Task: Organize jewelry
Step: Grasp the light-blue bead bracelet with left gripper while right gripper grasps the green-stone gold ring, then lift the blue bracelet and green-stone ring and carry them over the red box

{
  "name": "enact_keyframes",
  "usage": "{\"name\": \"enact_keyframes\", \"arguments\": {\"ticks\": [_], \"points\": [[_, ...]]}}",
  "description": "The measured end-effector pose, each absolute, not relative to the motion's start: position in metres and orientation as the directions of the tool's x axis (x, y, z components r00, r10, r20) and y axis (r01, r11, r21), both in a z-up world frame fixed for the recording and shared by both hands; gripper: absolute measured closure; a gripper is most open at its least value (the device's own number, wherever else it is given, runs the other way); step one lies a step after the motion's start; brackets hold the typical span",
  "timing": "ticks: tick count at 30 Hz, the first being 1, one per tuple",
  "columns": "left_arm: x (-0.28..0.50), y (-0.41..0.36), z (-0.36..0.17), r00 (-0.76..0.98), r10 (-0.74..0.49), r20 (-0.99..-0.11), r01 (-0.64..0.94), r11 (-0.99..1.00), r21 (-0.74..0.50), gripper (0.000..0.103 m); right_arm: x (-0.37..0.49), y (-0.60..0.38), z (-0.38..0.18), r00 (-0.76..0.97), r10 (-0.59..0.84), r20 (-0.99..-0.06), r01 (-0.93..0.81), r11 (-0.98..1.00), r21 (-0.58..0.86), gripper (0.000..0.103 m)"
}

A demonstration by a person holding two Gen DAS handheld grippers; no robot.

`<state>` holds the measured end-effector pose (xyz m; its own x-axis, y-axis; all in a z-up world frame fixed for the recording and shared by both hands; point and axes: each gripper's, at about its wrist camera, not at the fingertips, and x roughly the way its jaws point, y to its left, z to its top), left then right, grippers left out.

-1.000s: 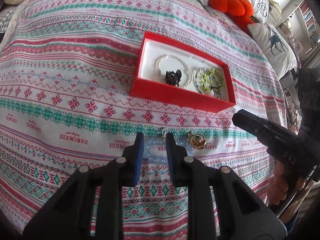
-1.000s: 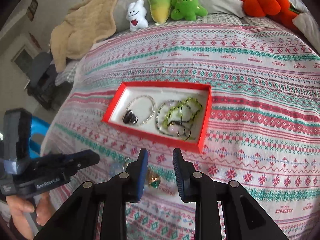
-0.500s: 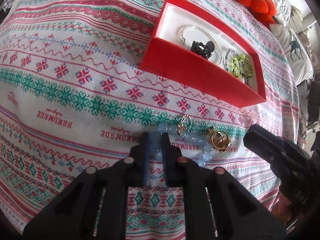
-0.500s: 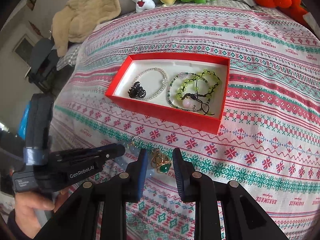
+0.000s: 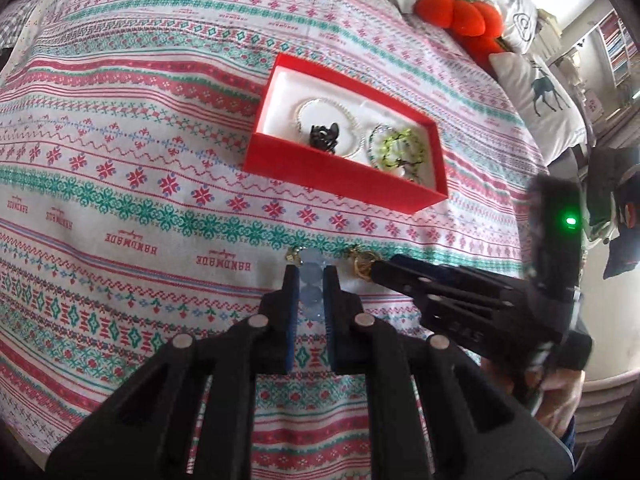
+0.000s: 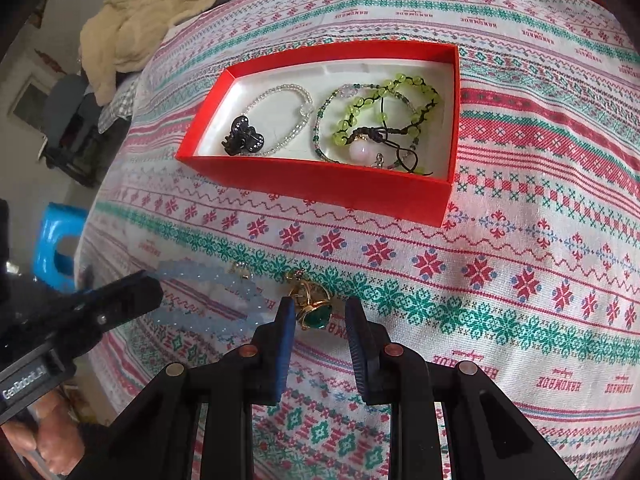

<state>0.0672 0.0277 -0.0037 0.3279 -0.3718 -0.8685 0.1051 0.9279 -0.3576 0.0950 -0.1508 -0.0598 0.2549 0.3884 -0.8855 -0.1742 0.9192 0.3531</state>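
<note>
A pale blue bead bracelet (image 5: 313, 296) is pinched between the blue pads of my left gripper (image 5: 312, 276), which is shut on it. In the right wrist view the bracelet (image 6: 212, 292) hangs blurred from the left gripper (image 6: 154, 286), just above the bedspread. A gold ring with a green stone (image 6: 314, 310) lies on the cloth between the jaws of my right gripper (image 6: 320, 312), which stands open around it. The red box (image 6: 320, 186) lies beyond, holding a clear bead bracelet (image 6: 288, 120), a black hair claw (image 6: 244, 140) and a green bead bracelet (image 6: 384, 108).
The patterned bedspread (image 6: 520, 240) covers the bed. Plush toys and pillows (image 5: 460, 12) line the far side. A beige blanket (image 6: 140, 20) lies at the far left corner, and a blue stool (image 6: 56, 240) stands beside the bed. A hand (image 6: 48, 440) holds the left gripper.
My left gripper closed on the blue bracelet and raised it slightly off the cloth. My right gripper sank towards the bed, so the gold ring now sits between its jaws.
</note>
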Motion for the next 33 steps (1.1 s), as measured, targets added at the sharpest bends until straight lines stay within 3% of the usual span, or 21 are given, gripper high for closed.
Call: {"name": "enact_keyframes", "arguments": {"ticks": [6,13,17,21,26,30,32,33], "points": [[0.065,0.032,0.002,0.346,-0.381,-0.858,0.104,0.924,-0.368,0.090,0.094,-0.143,-0.054,0.276,0.428,-0.861,-0.173,0.903,0.393,0.093],[0.061,0.038,0.010,0.357,-0.396,-0.846,0.115,0.918,-0.381,0.090,0.087,-0.144,-0.033,0.318,0.397,-0.861,-0.218,0.914,0.341,0.093],[0.060,0.039,0.010,0.357,-0.390,-0.849,0.118,0.920,-0.373,0.090,0.087,-0.143,-0.034,0.339,0.298,-0.893,-0.240,0.945,0.224,0.093],[0.061,0.038,0.008,0.346,-0.389,-0.854,0.118,0.921,-0.372,0.090,0.082,-0.136,-0.035,0.304,0.305,-0.903,-0.331,0.922,0.201,0.089],[0.062,0.036,0.008,0.346,-0.391,-0.853,0.123,0.920,-0.372,0.090,0.085,-0.142,-0.041,0.307,0.273,-0.911,-0.281,0.941,0.188,0.087],[0.062,0.035,0.008,0.345,-0.393,-0.852,0.124,0.919,-0.374,0.090,0.092,-0.153,-0.044,0.298,0.298,-0.907,-0.234,0.944,0.233,0.067],[0.063,0.035,0.009,0.346,-0.394,-0.852,0.126,0.919,-0.374,0.090,0.095,-0.157,-0.051,0.286,0.319,-0.903,-0.210,0.941,0.266,0.067],[0.063,0.035,0.009,0.346,-0.393,-0.852,0.126,0.919,-0.373,0.090,0.097,-0.157,-0.055,0.274,0.346,-0.897,-0.202,0.933,0.298,0.072]]}}
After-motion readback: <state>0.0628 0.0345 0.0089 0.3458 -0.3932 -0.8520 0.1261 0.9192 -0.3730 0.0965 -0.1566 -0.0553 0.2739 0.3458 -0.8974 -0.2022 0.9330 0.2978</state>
